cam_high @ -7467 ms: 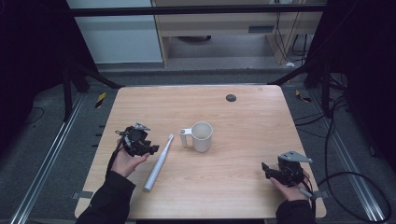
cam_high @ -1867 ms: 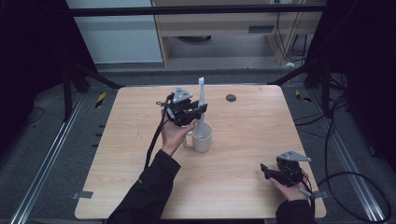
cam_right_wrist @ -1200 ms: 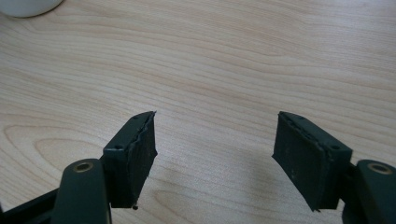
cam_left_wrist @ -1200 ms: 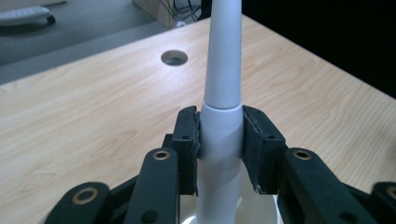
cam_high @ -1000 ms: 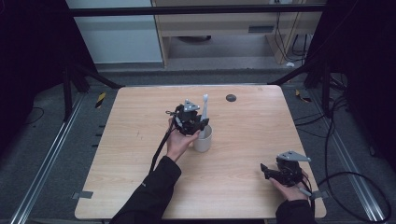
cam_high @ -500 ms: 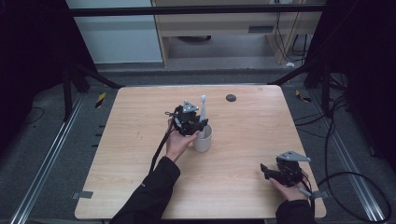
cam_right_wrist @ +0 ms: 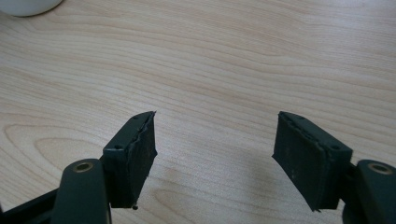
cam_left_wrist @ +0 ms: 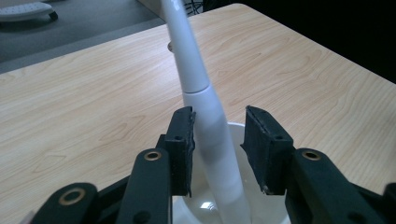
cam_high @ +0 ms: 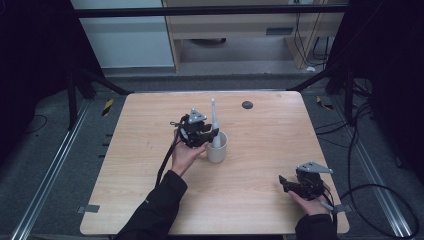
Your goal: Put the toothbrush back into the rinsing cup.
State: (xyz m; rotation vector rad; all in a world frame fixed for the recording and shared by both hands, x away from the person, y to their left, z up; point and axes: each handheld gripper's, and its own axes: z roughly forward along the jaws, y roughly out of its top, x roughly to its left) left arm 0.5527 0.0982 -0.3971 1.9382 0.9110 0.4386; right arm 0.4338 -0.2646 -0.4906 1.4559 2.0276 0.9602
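Note:
A white electric toothbrush (cam_high: 214, 120) stands tilted in a white mug (cam_high: 217, 147) near the table's middle, its head pointing up and away. My left gripper (cam_high: 206, 136) hovers at the mug's left rim. In the left gripper view the toothbrush handle (cam_left_wrist: 196, 79) runs between the jaws of the left gripper (cam_left_wrist: 217, 140). The left pad touches it, and a gap shows at the right pad, so the gripper is open. The mug's rim (cam_left_wrist: 235, 130) lies below. My right gripper (cam_high: 286, 182) rests at the front right, open over bare wood (cam_right_wrist: 215, 154).
A small black round mark (cam_high: 247, 105) sits near the table's far edge. The mug's edge (cam_right_wrist: 23, 5) appears at the top left of the right gripper view. Metal rails and cables run along the floor on both sides of the table.
The toothbrush, once lying on the table, was lifted by my left gripper and lowered upright into the mug. The right gripper has stayed still.

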